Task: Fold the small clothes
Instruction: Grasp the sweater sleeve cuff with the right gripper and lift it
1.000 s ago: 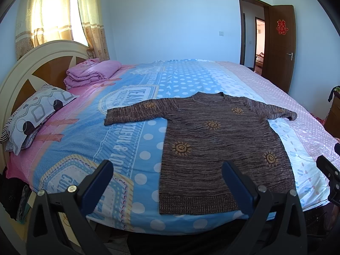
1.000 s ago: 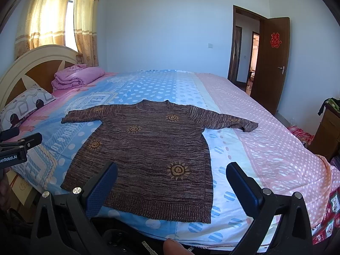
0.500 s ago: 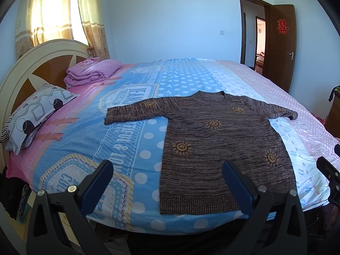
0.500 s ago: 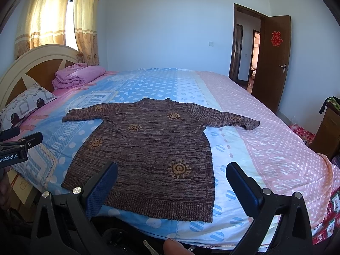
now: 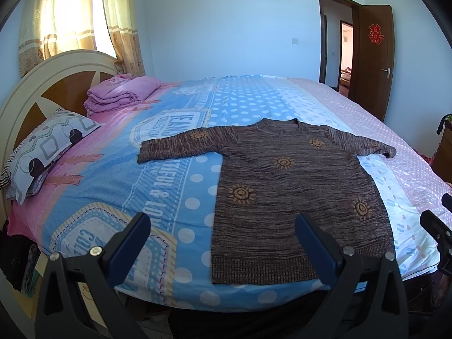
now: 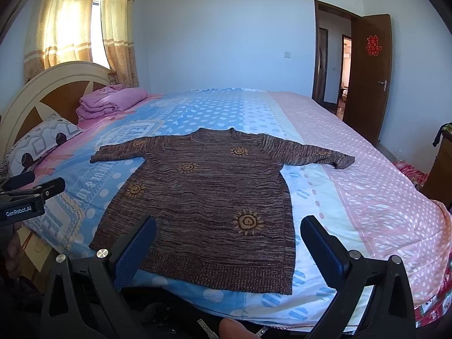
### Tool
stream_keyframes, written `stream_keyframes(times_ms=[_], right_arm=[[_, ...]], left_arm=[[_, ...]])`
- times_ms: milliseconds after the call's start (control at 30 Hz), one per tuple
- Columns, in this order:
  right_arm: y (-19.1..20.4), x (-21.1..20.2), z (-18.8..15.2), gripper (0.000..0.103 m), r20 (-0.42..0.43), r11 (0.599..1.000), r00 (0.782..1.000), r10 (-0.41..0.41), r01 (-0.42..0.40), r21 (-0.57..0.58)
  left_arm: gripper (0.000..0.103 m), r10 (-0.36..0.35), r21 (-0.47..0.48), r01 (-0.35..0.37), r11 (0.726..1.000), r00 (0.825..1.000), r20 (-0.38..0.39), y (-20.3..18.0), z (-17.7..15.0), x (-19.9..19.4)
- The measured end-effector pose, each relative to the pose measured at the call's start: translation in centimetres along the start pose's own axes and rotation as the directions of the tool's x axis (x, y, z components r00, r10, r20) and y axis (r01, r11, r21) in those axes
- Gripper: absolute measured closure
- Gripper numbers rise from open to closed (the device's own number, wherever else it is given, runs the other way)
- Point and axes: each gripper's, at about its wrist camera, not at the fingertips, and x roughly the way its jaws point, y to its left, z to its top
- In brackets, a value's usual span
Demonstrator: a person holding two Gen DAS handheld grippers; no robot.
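So both grippers, left gripper (image 5: 221,233) and right gripper (image 6: 227,236), hover at 6 o'clock with fingers spread wide, holding nothing. Folding hasn't started, I'd say; next move probably means grabbing a sleeve. Past them, the brown sweater (image 6: 209,197) with orange suns lies flat on the bed (image 6: 367,197), sleeves out toward 9 and 3.

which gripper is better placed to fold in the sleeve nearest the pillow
Left, probably. In its view the brown knitted sweater lies right of centre, so the left gripper is nearer that sleeve. The right gripper faces the sweater's body. Both are open.
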Motion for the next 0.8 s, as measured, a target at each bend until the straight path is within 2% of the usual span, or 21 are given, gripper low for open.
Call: stream_keyframes(times_ms=[100,200,267,400,500,633,700,800], right_arm=[[-0.2,1.4,-0.3,0.001,-0.039,0.999,0.999,0.036,-0.036,0.014],[-0.9,4.4,-1.2,0.001,-0.158,0.998,0.985,0.065,-0.059,0.037],[-1.4,6.2,-1.8,0.001,-0.215,0.999,0.976,0.036,-0.034,0.010],[-4.5,10.1,-2.0,0.001,-0.295,0.999,0.955,-0.032,0.033,-0.002],[-9.0,13.0,-1.5,0.001,-0.364,0.994,0.930,-0.057,0.088,0.069],[-14.3,16.3,-0.4,0.001,-0.413,0.977,0.907,-0.082,0.155,0.145],[-16.9,17.2,0.5,0.001,-0.389,0.964,0.919,-0.059,0.154,0.217],[-21.3,18.8,1.9,0.001,-0.375,0.914,0.927,-0.011,0.161,0.371]], left_arm=[[0.000,0.003,0.010,-0.003,1.000,1.000,0.001,-0.2,0.3,0.5],[0.000,0.010,0.031,-0.010,0.999,1.000,0.013,-0.3,0.8,1.6],[0.000,0.044,0.051,-0.045,0.998,0.999,0.017,-0.3,1.3,3.0],[0.000,0.063,0.082,-0.062,0.995,0.998,-0.008,-0.3,2.8,7.0],[0.000,0.090,0.100,-0.087,0.991,0.996,-0.027,-0.1,4.3,10.4],[0.000,0.141,0.125,-0.131,0.983,0.987,-0.074,0.0,6.3,15.8],[0.000,0.175,0.131,-0.164,0.978,0.981,-0.082,0.2,7.2,18.4],[0.000,0.232,0.142,-0.221,0.965,0.971,-0.064,0.0,8.2,21.5]])
